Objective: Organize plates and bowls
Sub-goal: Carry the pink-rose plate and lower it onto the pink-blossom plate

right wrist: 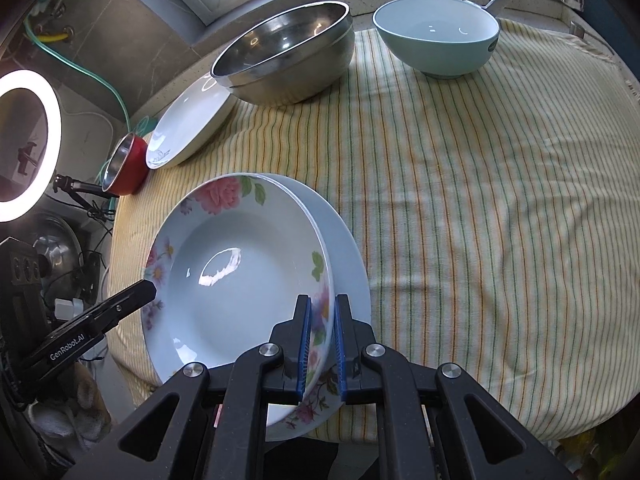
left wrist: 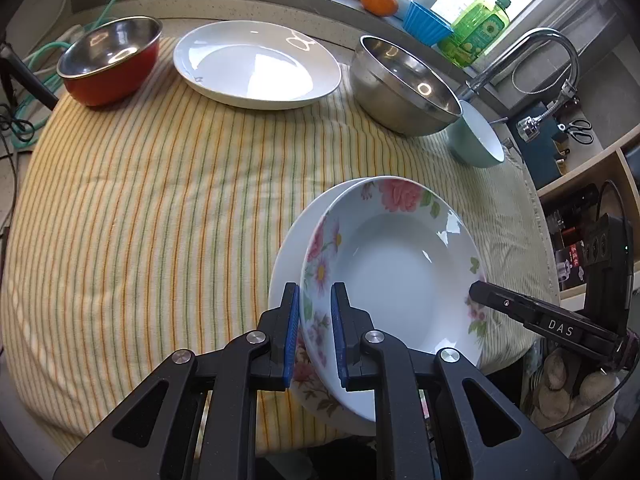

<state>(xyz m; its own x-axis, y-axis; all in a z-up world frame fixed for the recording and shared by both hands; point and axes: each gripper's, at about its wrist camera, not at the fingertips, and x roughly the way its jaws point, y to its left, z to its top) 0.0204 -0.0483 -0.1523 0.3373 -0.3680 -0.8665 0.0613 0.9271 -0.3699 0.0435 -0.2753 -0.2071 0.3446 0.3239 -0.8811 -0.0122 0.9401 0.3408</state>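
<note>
Left wrist, floral plate (left wrist: 400, 264) rim clamped, striped cloth (left wrist: 160, 200) open

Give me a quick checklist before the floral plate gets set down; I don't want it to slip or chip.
1. Left gripper clamped on floral plate rim: ok, pads on both sides of the rim.
2. Right gripper clamped on the opposite rim: ok.
3. White plate directly beneath: ok, its edge shows under the floral plate.
4. Plates centred on each other: not ok, the floral plate sits offset.
5. Floral plate already resting on the white plate: cannot tell.
6. Steel bowl and teal bowl out of the way: ok, both stand well back on the cloth.
</note>
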